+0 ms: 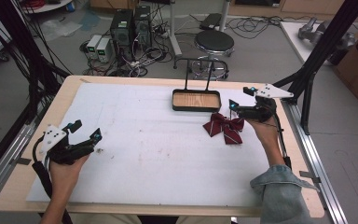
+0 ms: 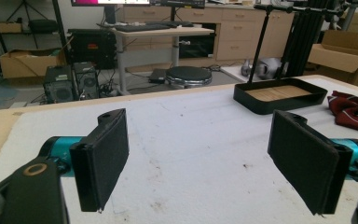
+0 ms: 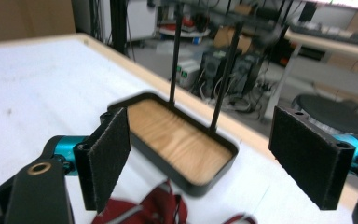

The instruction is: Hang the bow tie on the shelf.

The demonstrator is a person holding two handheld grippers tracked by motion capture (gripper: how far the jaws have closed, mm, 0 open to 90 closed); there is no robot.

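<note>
Now right claw (image 1: 239,97) spread wide, bow tie (image 1: 223,127) just below

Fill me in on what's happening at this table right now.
A person sits at a white-topped table with tongs in each hand. The right tongs hover open just above a red striped bow, which lies on the table beside a black tray with a wooden bottom. The left tongs are open too, holding nothing, near the table's left edge. Nothing is grasped yet.
</note>
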